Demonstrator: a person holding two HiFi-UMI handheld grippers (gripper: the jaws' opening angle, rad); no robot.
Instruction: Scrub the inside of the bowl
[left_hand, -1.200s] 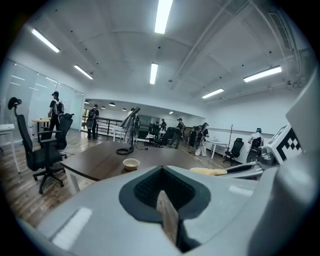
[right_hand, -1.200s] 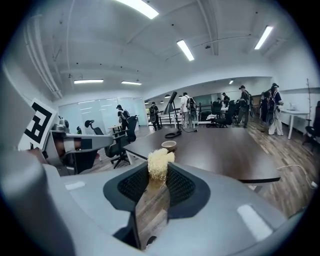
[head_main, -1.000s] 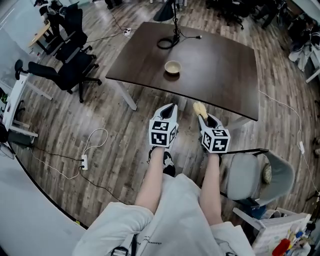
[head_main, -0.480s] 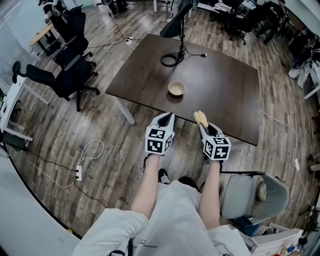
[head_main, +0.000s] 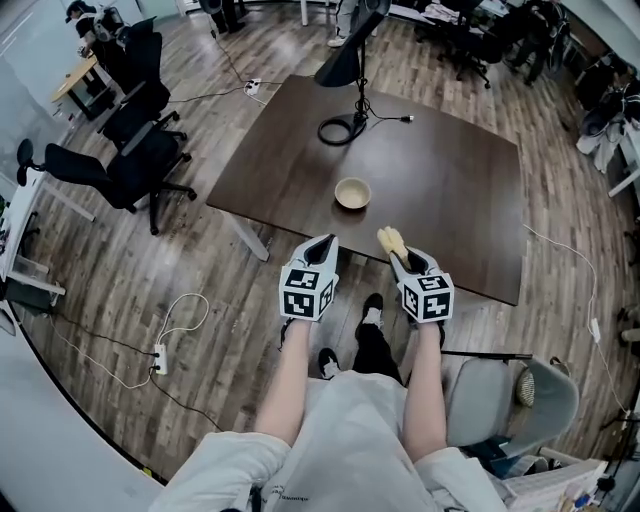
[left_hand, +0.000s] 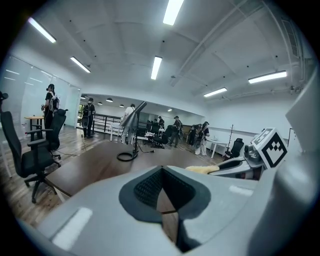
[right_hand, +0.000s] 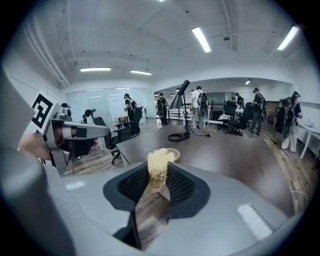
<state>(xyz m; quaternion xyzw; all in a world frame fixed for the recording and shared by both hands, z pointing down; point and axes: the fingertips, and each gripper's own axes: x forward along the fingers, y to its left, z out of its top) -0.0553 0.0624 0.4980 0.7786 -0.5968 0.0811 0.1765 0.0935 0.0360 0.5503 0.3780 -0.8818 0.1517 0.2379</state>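
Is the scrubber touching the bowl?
No: in the head view the scrubber clamped in the right gripper is apart from the bowl, with bare table between them.

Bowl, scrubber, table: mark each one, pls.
bowl (head_main: 352, 193): head view, the bare inside bottom.
scrubber (right_hand: 158, 161): right gripper view, the yellow fibrous tuft at its upper end.
table (head_main: 450, 190): head view, the bare dark top right of the bowl.

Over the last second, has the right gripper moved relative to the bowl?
Yes. The right gripper, shut on the yellow scrubber, has advanced toward the bowl on the table; the gap between scrubber and bowl is smaller.
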